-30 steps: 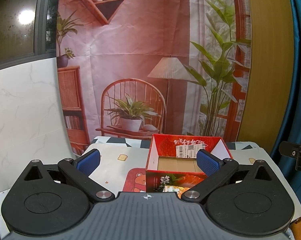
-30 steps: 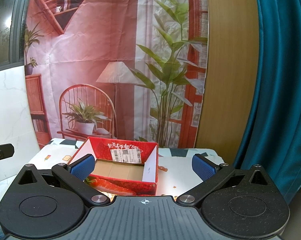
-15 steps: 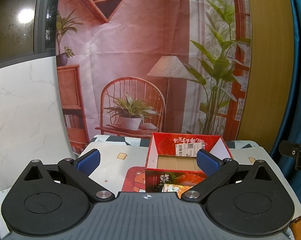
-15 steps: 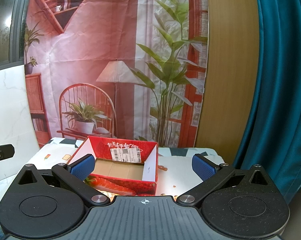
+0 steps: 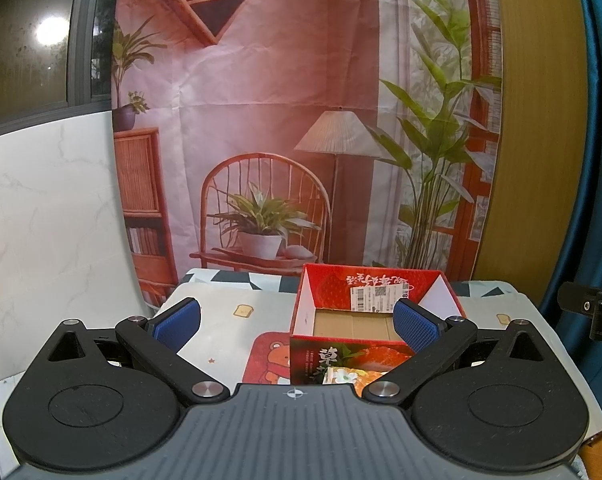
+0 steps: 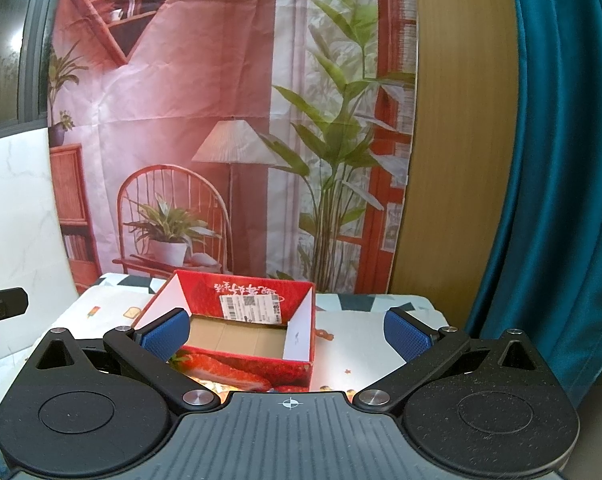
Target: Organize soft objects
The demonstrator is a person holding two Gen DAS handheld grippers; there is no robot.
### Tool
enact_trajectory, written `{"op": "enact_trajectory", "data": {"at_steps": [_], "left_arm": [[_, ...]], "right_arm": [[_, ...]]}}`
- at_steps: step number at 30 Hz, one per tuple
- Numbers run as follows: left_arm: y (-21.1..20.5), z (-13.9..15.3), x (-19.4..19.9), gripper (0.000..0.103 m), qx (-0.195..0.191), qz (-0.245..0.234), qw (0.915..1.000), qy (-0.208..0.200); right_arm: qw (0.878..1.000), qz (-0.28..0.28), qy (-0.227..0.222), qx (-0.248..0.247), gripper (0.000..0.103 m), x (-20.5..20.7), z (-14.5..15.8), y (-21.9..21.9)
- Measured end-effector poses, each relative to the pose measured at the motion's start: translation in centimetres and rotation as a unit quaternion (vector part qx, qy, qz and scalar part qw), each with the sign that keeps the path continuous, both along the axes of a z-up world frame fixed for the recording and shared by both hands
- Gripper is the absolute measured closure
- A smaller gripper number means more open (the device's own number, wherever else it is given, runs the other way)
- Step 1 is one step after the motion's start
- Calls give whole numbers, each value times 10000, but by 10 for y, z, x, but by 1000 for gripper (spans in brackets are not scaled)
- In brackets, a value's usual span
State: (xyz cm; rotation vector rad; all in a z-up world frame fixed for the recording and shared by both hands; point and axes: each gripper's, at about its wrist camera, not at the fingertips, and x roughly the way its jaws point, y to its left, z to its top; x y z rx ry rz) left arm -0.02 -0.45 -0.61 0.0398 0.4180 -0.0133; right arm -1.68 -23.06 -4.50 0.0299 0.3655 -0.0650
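Both grippers held above the near edge of the table [image 5: 221,312], facing the red strawberry-print box [image 5: 375,308]; I take the box as my landmark.

Left gripper [image 5: 297,322]: blue pads [image 5: 177,322] spread wide, nothing between them. In its view the right-hand pad overlaps the box's near right corner; I cannot tell whether it touches.

Right gripper [image 6: 287,332]: pads [image 6: 405,334] likewise wide apart and empty. The left-hand pad sits in front of the box's near left corner; contact not determinable.

Box [image 6: 257,320]: open top, upright on the patterned tablecloth, brown cardboard floor visible and bare, white shipping label [image 6: 251,308] on the inner far wall.

Just in front of the box, low in the left wrist view, I see a small light packet [image 5: 341,376] with a floral print, mostly hidden by the gripper body. Left of the box, a red bear-print mat [image 5: 269,360] lies flat on the cloth, touching or just beside the box's near left corner.

Behind the box hangs a printed backdrop [image 5: 281,120]; right of it, a teal curtain [image 6: 561,160].
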Motion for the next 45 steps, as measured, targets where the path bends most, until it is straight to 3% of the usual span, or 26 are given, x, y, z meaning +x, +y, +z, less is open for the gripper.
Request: {"op": "enact_trajectory", "data": {"at_steps": [17,26,34,37,41,45], "left_arm": [[4,-3,2,0,-149,-21,9999,46],[7,-7,10,0,-297,35,9993,214],[11,-28,32,0,-551,-89,9973,480],[10,-41,45,0,-398,-14,9978,524],[11,-55,60,0,-200,-5,9983,538],[14,-67,73,0,-241,-43,9979,604]], "right_arm": [[10000,53,25,47,0,6,-16,-1],[10000,25,57,34,0,7,-11,-1],[10000,68,-18,59,0,19,-25,-4],[9995,166,-211,189,0,24,-35,-7],[9977,326,-55,594,0,47,-52,-11],[9967,424,-79,686,0,69,-67,-7]]}}
